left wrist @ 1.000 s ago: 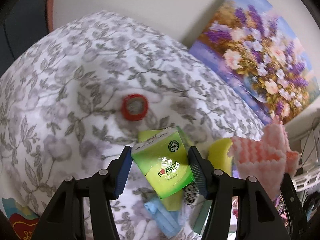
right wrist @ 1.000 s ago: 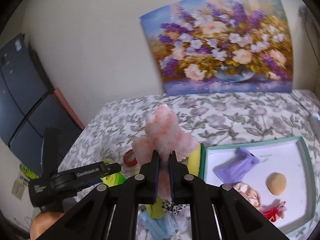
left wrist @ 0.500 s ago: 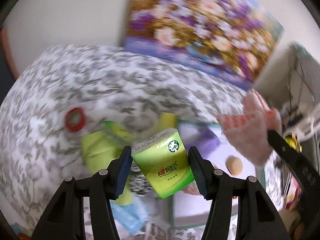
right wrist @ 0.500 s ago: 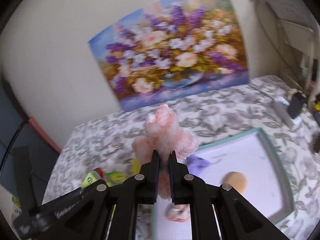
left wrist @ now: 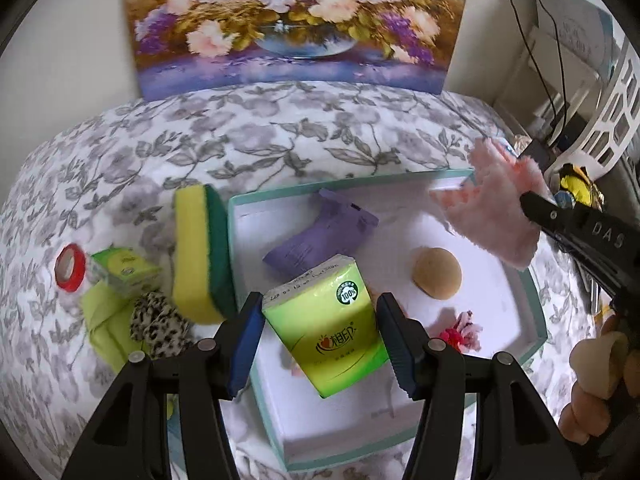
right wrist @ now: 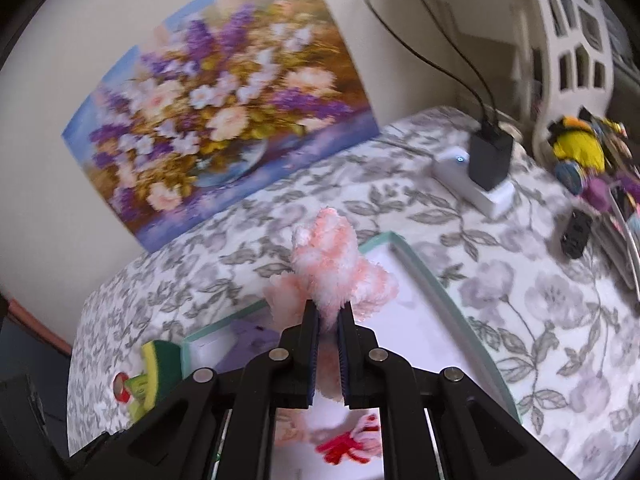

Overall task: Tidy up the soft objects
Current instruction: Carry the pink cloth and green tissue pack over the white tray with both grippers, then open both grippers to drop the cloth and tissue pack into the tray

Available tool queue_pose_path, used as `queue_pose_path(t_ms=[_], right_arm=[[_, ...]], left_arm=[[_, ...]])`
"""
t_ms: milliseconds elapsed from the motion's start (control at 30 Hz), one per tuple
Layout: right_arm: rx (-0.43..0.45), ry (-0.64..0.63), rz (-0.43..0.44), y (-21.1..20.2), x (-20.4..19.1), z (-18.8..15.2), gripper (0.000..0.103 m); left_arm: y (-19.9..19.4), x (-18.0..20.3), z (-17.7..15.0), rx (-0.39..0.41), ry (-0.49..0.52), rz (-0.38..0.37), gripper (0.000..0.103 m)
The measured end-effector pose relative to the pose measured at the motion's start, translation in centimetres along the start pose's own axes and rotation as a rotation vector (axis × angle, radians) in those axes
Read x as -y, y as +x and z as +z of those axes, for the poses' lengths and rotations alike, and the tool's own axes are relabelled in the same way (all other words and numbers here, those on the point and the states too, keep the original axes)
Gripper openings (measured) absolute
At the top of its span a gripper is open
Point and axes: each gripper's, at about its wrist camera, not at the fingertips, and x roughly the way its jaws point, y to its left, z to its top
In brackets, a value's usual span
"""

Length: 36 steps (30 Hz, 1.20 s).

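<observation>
The left hand-held gripper (left wrist: pixel 320 332) pinches a green tissue pack (left wrist: pixel 330 326) between its blue pads, tilted, above the near-left part of the teal-rimmed white tray (left wrist: pixel 536 312). The pack hides part of the tray floor and most of a pale pink thing beneath it, too covered to identify. The right hand-held gripper (right wrist: pixel 328 344) is pressed together on a fluffy pink cloth (right wrist: pixel 336 272), held over the tray's far-right corner; the cloth covers that corner in both views.

In the tray lie a purple pouch (left wrist: pixel 320 236), a tan round puff (left wrist: pixel 437 273) and a red-and-pink hair tie (left wrist: pixel 460 330); its middle and near-right floor are bare. Just outside the tray's left rim stands a yellow-and-green sponge (left wrist: pixel 200 252), on edge. Left of it sit a second green pack (left wrist: pixel 124 268), a red tape roll (left wrist: pixel 70 268), a leopard scrunchie (left wrist: pixel 158 326) and a lime cloth (left wrist: pixel 106 328), crowded together. The floral table (left wrist: pixel 248 140) is open toward its far edge, where a flower painting (left wrist: pixel 296 20) leans. The right edge is cluttered and blurred.
</observation>
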Motion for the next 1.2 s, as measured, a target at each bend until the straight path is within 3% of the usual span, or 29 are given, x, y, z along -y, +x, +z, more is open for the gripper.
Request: queue_pose_path(t_ms=[300, 533, 667, 767, 833, 900, 1000, 1133, 1200], right_arm=[[-0.075, 0.012, -0.061, 3.3, 2.1, -0.5, 0.011], [-0.146, 0.016, -0.074, 5.1, 2.8, -1.2, 0.013], [-0.186, -0.012, -0.099, 5.1, 2.5, -1.2, 0.013], [-0.209, -0.047, -0.109, 4.9, 2.0, -1.1, 0.013], [-0.219, -0.078, -0.126, 4.5, 1.5, -1.0, 0.017], [-0.225, -0.112, -0.143, 4.1, 0.9, -0.9, 0.025], [-0.230, -0.146, -0.154, 3.5, 0.3, -0.8, 0.039], [-0.240, -0.170, -0.156, 2.9, -0.4, -0.8, 0.046], [-0.252, -0.179, -0.155, 2.9, -0.6, -0.8, 0.058]], left_arm=[[3.9, 1.6, 2.0, 0.017, 0.024, 0.037, 0.060], [5.8, 0.9, 1.4, -0.043, -0.004, 0.048, 0.061], [5.1, 0.8, 1.5, -0.032, -0.015, 0.031, 0.076], [4.5, 0.7, 1.7, -0.027, -0.023, 0.011, 0.077], [4.0, 0.6, 1.8, -0.020, -0.026, 0.007, 0.080], [3.4, 0.3, 1.9, -0.008, -0.040, 0.000, 0.094], [2.5, -0.5, 2.2, 0.011, -0.071, -0.013, 0.095], [1.7, -1.8, 2.3, 0.009, -0.118, -0.009, 0.097], [1.3, -2.6, 2.3, 0.004, -0.149, -0.004, 0.099]])
